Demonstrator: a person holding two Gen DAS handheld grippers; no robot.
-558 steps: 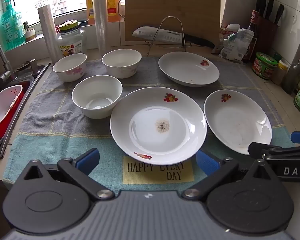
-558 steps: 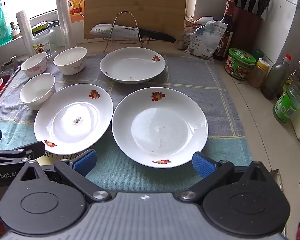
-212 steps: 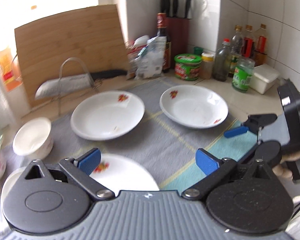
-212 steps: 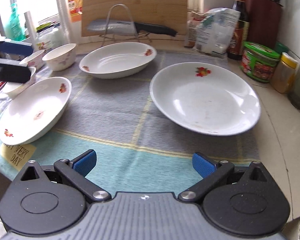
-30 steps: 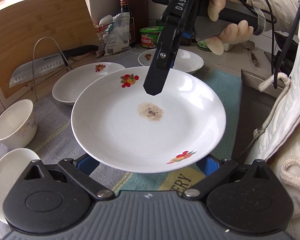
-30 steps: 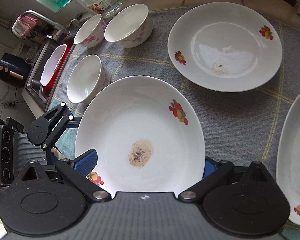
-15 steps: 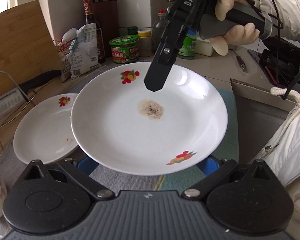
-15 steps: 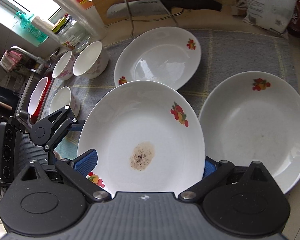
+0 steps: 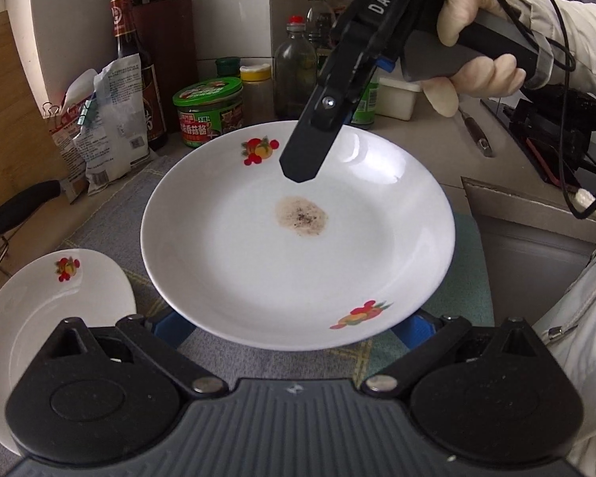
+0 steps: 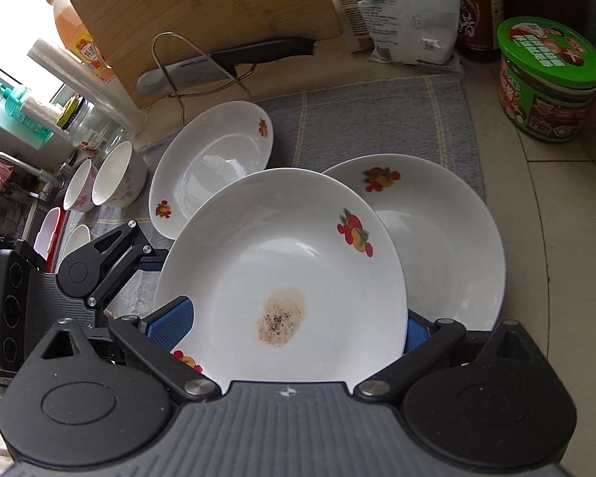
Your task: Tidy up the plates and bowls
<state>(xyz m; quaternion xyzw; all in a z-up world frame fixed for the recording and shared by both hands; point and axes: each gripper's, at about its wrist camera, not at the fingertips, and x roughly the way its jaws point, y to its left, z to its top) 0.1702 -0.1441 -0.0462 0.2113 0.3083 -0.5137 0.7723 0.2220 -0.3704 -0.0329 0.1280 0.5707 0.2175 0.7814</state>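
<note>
A white plate with a brown stain (image 9: 298,238) (image 10: 290,278) is lifted off the cloth. My left gripper (image 9: 292,326) is shut on its near rim, and the rim hides most of the blue pads. My right gripper (image 10: 292,326) is shut on the opposite side, with one black finger (image 9: 302,159) reaching over the plate's far part. In the right wrist view, the stained plate overlaps a second flowered plate (image 10: 449,238) lying on the cloth. A deeper plate (image 10: 214,163) lies behind, and the same kind of plate (image 9: 39,310) shows at the lower left. Three bowls (image 10: 115,175) stand far left.
A knife on a wire rack (image 10: 218,63) and a cutting board (image 10: 202,4) stand at the back. A green jar (image 10: 548,79), bottles (image 9: 298,63) and a bag (image 10: 409,12) line the right side. The sink (image 10: 47,234) is at the left. A gloved hand (image 9: 473,63) holds the right gripper.
Both grippers carried the stained plate to the right across the cloth. The bowls slid off to the left, and the plate now hangs partly over the right-hand plate.
</note>
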